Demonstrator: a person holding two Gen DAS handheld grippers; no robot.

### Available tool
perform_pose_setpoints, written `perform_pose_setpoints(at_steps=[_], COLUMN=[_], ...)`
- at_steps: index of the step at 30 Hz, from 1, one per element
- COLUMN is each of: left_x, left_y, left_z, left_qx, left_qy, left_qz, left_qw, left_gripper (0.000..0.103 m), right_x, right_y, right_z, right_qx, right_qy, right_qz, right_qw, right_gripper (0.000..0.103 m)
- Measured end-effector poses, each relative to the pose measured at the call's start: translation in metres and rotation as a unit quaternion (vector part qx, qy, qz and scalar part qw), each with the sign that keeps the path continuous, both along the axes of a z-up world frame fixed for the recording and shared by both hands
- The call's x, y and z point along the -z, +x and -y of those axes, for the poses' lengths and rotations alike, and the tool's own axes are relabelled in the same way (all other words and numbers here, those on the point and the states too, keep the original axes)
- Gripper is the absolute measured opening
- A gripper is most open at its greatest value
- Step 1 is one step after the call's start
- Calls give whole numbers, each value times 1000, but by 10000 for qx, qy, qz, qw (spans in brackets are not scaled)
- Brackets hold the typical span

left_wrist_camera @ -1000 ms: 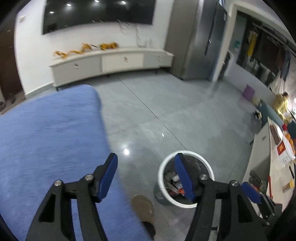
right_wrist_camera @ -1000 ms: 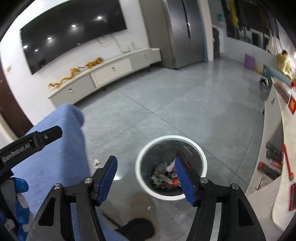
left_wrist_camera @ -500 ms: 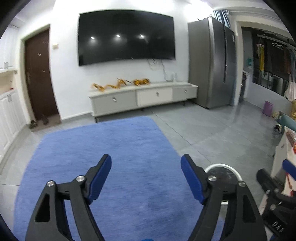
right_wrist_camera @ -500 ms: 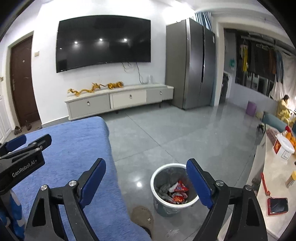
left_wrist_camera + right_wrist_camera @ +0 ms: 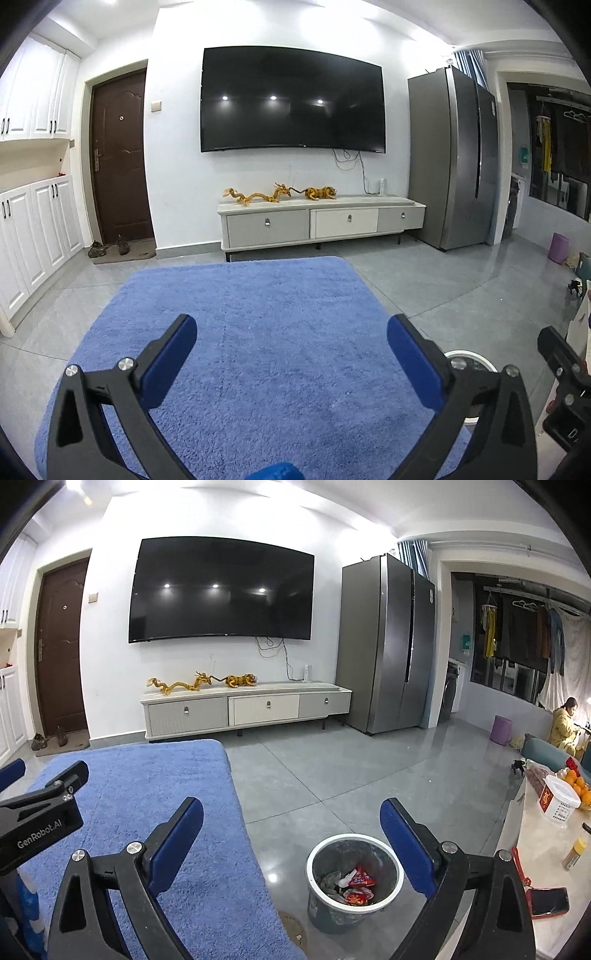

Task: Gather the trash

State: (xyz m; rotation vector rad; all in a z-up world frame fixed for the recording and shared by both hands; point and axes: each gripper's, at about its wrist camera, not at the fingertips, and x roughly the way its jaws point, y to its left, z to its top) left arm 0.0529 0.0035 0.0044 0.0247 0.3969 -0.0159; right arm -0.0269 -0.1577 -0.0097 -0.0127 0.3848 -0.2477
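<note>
A grey trash bin with a white rim stands on the floor beside the blue carpet; red wrappers and crumpled paper lie inside it. My right gripper is open and empty, held above and behind the bin. My left gripper is open and empty over the blue carpet. The bin's white rim peeks out behind the left gripper's right finger. The left gripper's body shows at the left of the right wrist view.
A white TV cabinet with gold figurines stands under a wall TV. A steel fridge stands to the right. A counter at the right edge holds a phone, a bottle and oranges. A person sits far right.
Both grippers have tilted up from looking down at the bin to looking level across the room. The left view has swung left over the carpet. Both jaws stayed open.
</note>
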Motion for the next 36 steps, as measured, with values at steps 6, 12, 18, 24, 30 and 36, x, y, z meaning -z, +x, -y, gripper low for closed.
perform_pose_setpoints(at_steps=[6, 12, 18, 24, 30, 36], left_x=[-1, 1, 4, 7, 8, 8], left_y=[-5, -8, -10, -11, -16, -22], left_z=[-5, -10, -7, -5, -1, 6], left_qx=[-78, -130, -87, -25, 28, 67], left_qy=[-7, -23, 56, 113, 173, 261], left_qz=[78, 103, 105, 106, 139, 220], left_qw=[9999, 9999, 9999, 9999, 9997, 9994], left_gripper=[103, 103, 103, 103, 103, 103], right_x=[3, 6, 7, 9, 8, 11], right_y=[-5, -7, -9, -13, -15, -15], right_z=[0, 0, 2, 5, 6, 8], right_qx=[7, 40, 40, 67, 84, 127], right_qy=[-28, -27, -48, -52, -47, -14], right_qz=[62, 102, 100, 132, 143, 119], right_qw=[10000, 9999, 9999, 9999, 9999, 9998], right_gripper=[100, 102, 103, 103, 103, 103])
